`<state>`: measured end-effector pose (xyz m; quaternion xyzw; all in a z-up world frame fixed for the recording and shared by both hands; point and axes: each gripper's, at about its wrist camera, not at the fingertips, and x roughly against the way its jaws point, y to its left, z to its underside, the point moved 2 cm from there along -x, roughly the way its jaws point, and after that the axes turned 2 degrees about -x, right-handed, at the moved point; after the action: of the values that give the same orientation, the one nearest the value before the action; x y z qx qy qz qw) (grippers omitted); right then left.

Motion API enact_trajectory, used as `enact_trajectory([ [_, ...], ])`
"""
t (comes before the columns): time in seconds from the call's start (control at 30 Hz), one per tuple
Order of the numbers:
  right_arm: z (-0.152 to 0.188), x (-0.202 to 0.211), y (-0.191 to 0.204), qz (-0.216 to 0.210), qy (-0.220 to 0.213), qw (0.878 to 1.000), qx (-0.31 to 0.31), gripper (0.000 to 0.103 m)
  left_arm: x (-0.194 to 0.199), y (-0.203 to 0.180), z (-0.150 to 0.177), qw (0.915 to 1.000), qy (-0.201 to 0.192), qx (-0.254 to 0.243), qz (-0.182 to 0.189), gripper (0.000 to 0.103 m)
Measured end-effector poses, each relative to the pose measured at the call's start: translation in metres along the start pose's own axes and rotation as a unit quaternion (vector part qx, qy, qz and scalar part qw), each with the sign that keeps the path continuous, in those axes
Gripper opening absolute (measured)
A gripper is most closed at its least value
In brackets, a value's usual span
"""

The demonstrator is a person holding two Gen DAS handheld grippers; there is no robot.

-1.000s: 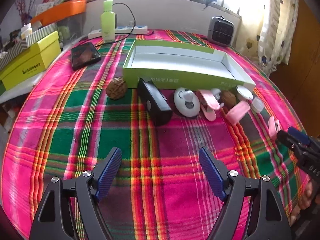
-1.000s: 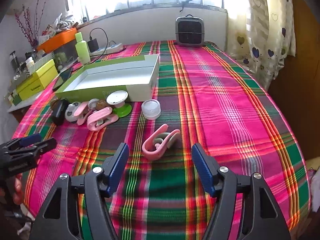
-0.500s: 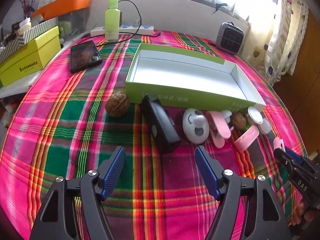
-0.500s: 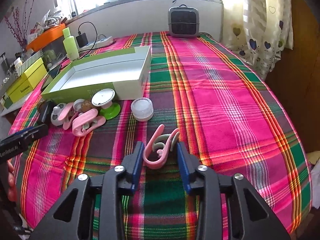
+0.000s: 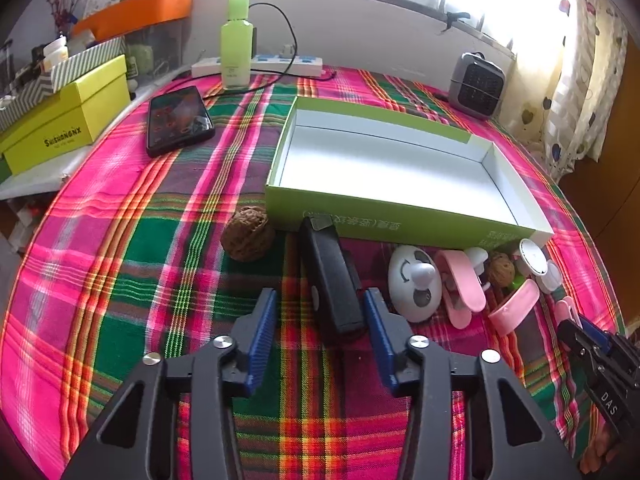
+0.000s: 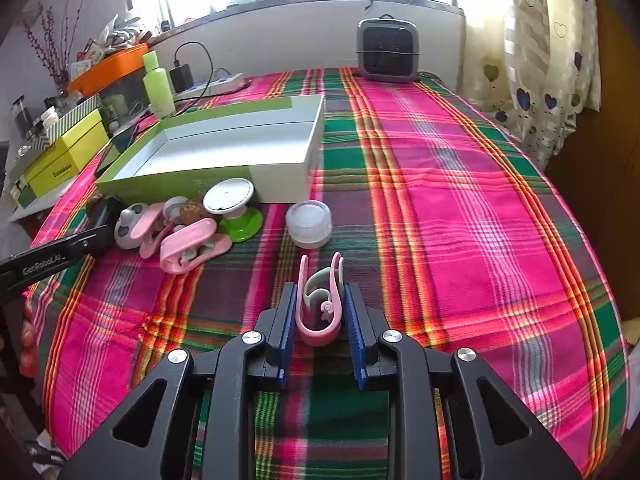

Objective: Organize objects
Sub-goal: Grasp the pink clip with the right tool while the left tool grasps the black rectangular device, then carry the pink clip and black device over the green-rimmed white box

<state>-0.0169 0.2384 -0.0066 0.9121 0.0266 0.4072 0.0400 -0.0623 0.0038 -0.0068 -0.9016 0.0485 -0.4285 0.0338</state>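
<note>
My right gripper (image 6: 320,312) is squeezed on the pink clip (image 6: 320,300), down by the near edge of the table (image 6: 460,200), so I can lift it. My left gripper (image 5: 320,316) is part open around the near end of the black case (image 5: 332,276), one pad touching it, ready to grab. The case's far end rests against the front wall of the green box (image 5: 400,208). The box has room, so I think both go there.

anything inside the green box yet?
Nothing visible inside the open green cardboard box: only its bare white floor and walls show in both views. The strip of floor just behind its near wall is hidden. All small items lie outside on the plaid tablecloth.
</note>
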Motion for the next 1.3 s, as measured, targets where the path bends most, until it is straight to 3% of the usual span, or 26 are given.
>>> enact_trajectory([
  [0.13, 0.0, -0.001, 0.004, -0.008, 0.0, 1.0, 0.004, 0.025, 0.0, 0.0, 0.001, 1.0, -0.003, -0.005, 0.001, 0.023],
  [0.2, 0.0, -0.001, 0.007, -0.012, 0.0, 1.0, 0.007, 0.025, 0.001, 0.0, 0.002, 1.0, -0.005, -0.008, 0.001, 0.022],
  [0.7, 0.01, 0.002, 0.038, -0.056, 0.004, 0.997, 0.05, 0.025, 0.021, -0.016, 0.028, 0.9985, 0.001, -0.05, 0.022, 0.022],
  [0.9, 0.01, 0.001, 0.045, -0.053, 0.006, 0.997, 0.06, 0.025, 0.02, -0.017, 0.026, 0.9985, 0.004, -0.051, 0.021, 0.023],
  [1.1, 0.008, -0.001, 0.047, -0.047, 0.008, 0.997, 0.067, 0.025, 0.017, -0.021, 0.023, 0.9979, 0.005, -0.06, 0.022, 0.033],
  [1.3, 0.007, -0.003, 0.05, -0.036, 0.005, 0.997, 0.074, 0.025, 0.015, -0.02, 0.021, 0.9983, -0.001, -0.055, 0.019, 0.033],
])
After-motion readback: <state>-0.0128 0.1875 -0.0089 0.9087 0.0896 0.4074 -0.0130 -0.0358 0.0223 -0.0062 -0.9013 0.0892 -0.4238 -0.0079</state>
